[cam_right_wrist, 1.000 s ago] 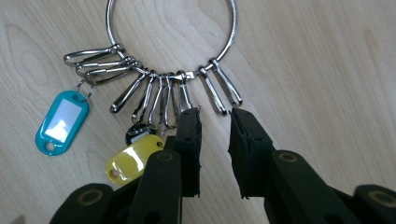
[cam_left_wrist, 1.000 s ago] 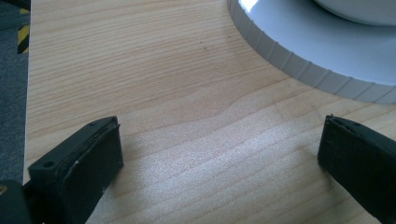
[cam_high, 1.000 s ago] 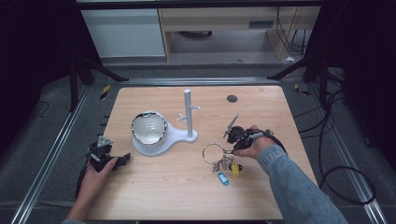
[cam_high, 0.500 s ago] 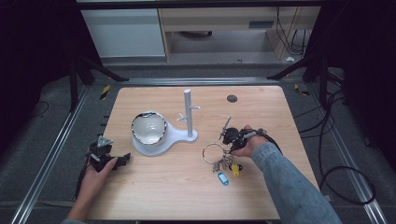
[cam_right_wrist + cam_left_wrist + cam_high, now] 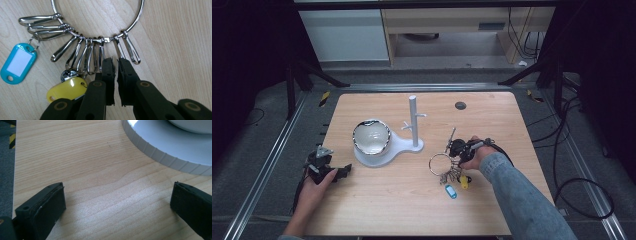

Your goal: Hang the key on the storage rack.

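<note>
A large metal key ring (image 5: 435, 159) (image 5: 140, 15) lies flat on the wooden table (image 5: 377, 205). It carries several snap clips, a blue tag (image 5: 451, 191) (image 5: 17, 62) and a yellow tag (image 5: 464, 181) (image 5: 66, 88). My right gripper (image 5: 454, 152) (image 5: 115, 61) lies low at the ring's right side. Its jaws have just been closing and stand almost together with a thin slit, tips at the lower end of one clip (image 5: 119, 50). I cannot tell whether the clip is pinched. My left gripper (image 5: 344, 171) (image 5: 117, 195) rests open on bare wood at the table's left.
A white stand (image 5: 397, 147) (image 5: 170, 150) sits mid-table with an upright pegged post (image 5: 413, 120) and a shiny bowl (image 5: 371, 136) on its round base. A small dark disc (image 5: 460, 105) lies at the back right. The table's edge (image 5: 13, 170) is close to the left gripper.
The right hand has shifted a little left toward the key ring and its jaws have drawn together. The left hand has stayed put.
</note>
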